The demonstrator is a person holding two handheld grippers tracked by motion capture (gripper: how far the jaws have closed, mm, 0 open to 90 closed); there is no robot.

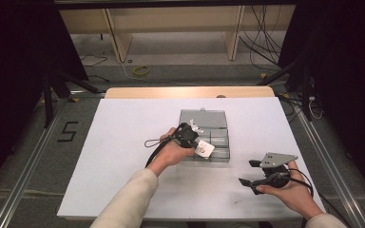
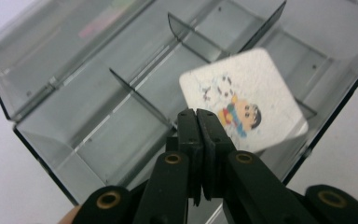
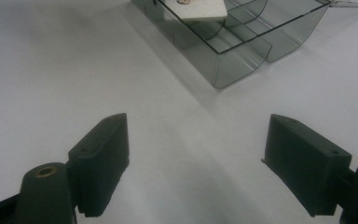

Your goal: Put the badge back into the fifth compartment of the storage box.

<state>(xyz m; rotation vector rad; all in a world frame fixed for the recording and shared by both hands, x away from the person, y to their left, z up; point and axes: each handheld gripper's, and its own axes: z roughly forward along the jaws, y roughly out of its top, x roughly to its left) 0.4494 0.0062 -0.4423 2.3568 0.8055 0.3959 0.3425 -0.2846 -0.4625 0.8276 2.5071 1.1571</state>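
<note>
A clear grey plastic box (image 1: 217, 137) with its lid (image 1: 203, 118) laid open stands mid-table; dividers (image 2: 140, 95) split it into compartments. My left gripper (image 1: 196, 140) is shut on a white square card (image 2: 247, 100) printed with a cartoon figure, held just above the box's near compartments (image 1: 206, 149). In the left gripper view the black jaws pinch the card's near edge. My right gripper (image 1: 249, 172) rests open at the table's front right, apart from the box (image 3: 242, 37), nothing between its pads (image 3: 103, 158).
The white sheet (image 1: 123, 156) covers the table, with bare room left of and in front of the box. A black cable loop (image 1: 154, 141) trails left of my left hand. Beyond the far edge lie floor cables (image 1: 141, 70) and wooden frame legs (image 1: 119, 38).
</note>
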